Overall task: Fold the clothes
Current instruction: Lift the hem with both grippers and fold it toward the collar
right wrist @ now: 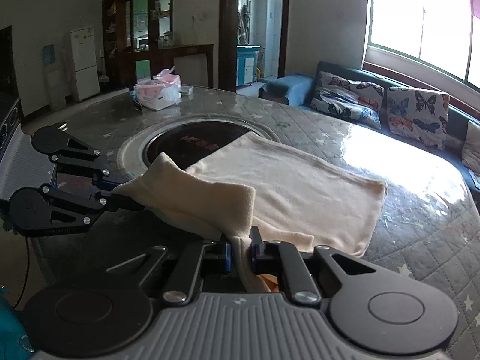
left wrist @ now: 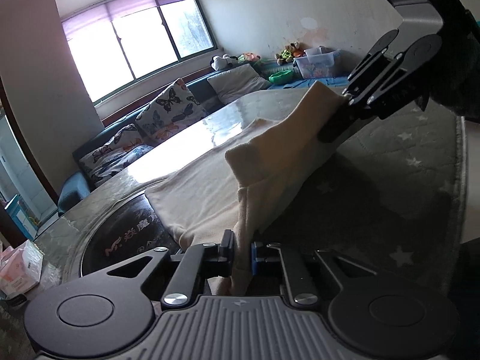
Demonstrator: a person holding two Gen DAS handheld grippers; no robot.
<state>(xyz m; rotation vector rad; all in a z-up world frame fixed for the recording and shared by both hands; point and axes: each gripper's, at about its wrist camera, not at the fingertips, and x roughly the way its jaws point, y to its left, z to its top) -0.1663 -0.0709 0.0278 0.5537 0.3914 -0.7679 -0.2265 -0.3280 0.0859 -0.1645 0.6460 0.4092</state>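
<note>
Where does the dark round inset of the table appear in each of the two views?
Left wrist view: the dark round inset with red lettering sits lower left, partly under the cream cloth.
Right wrist view: it sits centre left, beyond the lifted cloth edge.
Shared landmark: the butterfly-print cushions under the window.

A cream fleece garment (right wrist: pixel 288 186) lies spread flat on the table, its near edge lifted off the surface, bunched and draped, with a fold standing up between two raised corners.
</note>
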